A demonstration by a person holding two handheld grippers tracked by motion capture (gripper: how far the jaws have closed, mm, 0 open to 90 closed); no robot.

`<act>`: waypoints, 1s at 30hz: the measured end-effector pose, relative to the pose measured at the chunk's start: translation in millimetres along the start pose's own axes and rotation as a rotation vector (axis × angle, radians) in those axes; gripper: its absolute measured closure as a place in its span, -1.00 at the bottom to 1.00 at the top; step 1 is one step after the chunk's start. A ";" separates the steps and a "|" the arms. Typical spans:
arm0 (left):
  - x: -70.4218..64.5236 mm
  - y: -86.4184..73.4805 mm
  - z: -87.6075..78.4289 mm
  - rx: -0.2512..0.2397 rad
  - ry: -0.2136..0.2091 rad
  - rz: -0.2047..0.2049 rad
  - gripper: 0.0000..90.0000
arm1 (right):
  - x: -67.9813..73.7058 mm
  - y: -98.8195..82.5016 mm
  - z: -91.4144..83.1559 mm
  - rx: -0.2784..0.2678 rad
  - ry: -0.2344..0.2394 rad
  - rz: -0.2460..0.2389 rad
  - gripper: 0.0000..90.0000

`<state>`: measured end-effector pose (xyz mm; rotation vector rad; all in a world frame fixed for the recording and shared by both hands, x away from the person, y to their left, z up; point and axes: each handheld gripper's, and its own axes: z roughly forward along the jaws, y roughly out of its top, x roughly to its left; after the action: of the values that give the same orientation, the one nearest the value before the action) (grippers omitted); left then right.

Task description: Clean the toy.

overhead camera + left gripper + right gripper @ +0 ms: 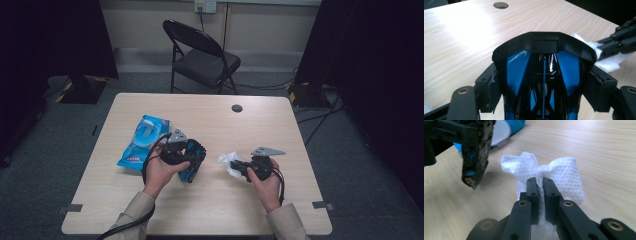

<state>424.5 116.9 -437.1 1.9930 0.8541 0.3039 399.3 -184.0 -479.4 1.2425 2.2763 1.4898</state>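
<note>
While left fingers [544,82] clamp black-blue shoe [544,47], right fingers [539,192] pinch white wipe [564,172]; wiping step; next, press wipe against shoe beyond fingertips.

Both forearms wear beige sleeves [134,212] with plain cuffs. Each hand carries a black gripper: the left gripper [176,152] and the right gripper [245,169] are each topped by a grey three-cornered plate [267,151]. A black cable [125,227] trails from the left one along the sleeve. The jaws are flat black bars with brass-coloured pivot screws [522,203] and small holes, faced with dark padding.
</note>
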 end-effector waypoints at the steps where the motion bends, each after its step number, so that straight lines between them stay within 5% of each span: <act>1: 0.4 0.9 2.0 0.004 0.001 0.004 -0.43 | -3.3 -0.3 -1.7 -0.002 -0.007 0.005 0.89; 13: 2.2 -1.4 43.1 0.093 -0.001 -0.014 -0.44 | -29.5 -6.9 -10.9 -0.006 -0.125 0.021 0.85; 20: 2.4 -7.8 61.3 0.141 0.020 -0.010 -0.44 | -36.5 -10.2 -7.5 0.030 -0.183 -0.019 0.73; 30: 3.7 -15.0 69.2 0.174 0.044 0.020 -0.45 | -39.7 -11.9 -9.0 0.045 -0.243 -0.034 0.14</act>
<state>456.3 79.2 -488.0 2.1633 0.9154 0.2938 413.6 -220.2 -496.4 1.3097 2.1703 1.2081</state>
